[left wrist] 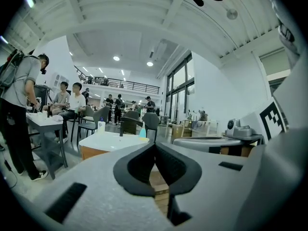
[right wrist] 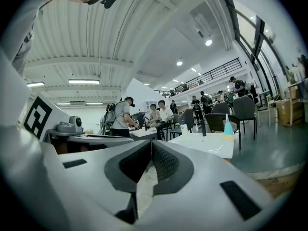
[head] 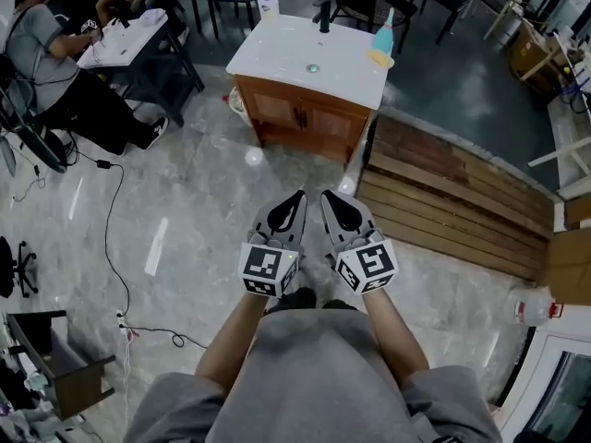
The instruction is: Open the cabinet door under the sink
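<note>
Closest to the head camera, my grey shirt [head: 323,377] and bare forearms [head: 235,340] are filling the bottom of the view. Just past them I am holding the left tool [head: 296,197] and the right tool [head: 330,198] side by side, close together, both pointing out over the pale marble floor [head: 185,201]. Each tool's own view is showing its two dark pads pressing together at the tips, so both tools are sitting fully narrow and gripping nothing (only floor and boards are showing through the small gap behind the tips). Well ahead of the tools, the wooden sink cabinet [head: 305,109] is standing on the floor, apart from both of them. Its two cabinet doors [head: 275,109] are sitting shut, with their dark handles [head: 299,115] meeting at the middle. A white sink top [head: 277,58] is covering the cabinet, carrying a dark faucet [head: 324,15] at the far edge, a white bottle [head: 268,5] at the far left corner and a blue bottle [head: 383,37] at the right. To the right of the cabinet, a raised platform of wooden planks [head: 452,201] is running alongside it. To the left, a person in a grey top [head: 42,58] is sitting at a tabletop [head: 125,40], and a black cable [head: 109,238] is trailing across the floor nearby. In the left tool's view the cabinet is appearing beyond the jaws to the left; in the right tool's view it is appearing to the right.
</note>
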A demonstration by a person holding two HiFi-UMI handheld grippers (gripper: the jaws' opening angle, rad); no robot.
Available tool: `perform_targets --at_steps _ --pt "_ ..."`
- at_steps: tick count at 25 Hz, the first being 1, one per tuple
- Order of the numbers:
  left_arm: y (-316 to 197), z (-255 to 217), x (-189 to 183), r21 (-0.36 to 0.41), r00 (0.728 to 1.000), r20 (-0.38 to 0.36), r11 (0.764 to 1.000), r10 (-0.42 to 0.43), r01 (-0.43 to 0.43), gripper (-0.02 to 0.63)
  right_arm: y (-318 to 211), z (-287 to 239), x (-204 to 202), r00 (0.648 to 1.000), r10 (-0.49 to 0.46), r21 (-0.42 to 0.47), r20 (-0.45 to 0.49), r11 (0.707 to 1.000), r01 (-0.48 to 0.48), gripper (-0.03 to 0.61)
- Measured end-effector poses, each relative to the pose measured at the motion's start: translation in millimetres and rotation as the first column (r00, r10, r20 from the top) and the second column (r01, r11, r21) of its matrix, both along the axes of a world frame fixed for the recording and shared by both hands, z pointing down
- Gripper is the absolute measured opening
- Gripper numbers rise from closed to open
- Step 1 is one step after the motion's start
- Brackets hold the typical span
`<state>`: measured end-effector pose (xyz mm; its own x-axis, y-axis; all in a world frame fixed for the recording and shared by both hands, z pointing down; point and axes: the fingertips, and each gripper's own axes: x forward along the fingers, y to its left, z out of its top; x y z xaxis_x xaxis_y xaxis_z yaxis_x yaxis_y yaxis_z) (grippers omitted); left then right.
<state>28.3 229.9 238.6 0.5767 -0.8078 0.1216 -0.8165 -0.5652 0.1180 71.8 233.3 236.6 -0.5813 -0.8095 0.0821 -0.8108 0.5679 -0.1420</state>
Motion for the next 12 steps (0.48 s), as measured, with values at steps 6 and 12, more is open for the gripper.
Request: perform_targets --at_steps 6,12 --pt "-23.3 7.4 -15.7 -0.015 1.0 -0.008 1.0 0.022 -0.022 0.009 -24.7 4.0 -16.4 1.0 0.021 -0.01 -0.011 1.0 -0.021 0.012" --pt "-40.4 19.0 -20.2 -0.044 0.999 -0.019 0.999 0.032 -0.033 0.009 -40.4 15.2 -15.7 0.999 0.045 -0.037 -0.021 0.998 -0.045 0.012"
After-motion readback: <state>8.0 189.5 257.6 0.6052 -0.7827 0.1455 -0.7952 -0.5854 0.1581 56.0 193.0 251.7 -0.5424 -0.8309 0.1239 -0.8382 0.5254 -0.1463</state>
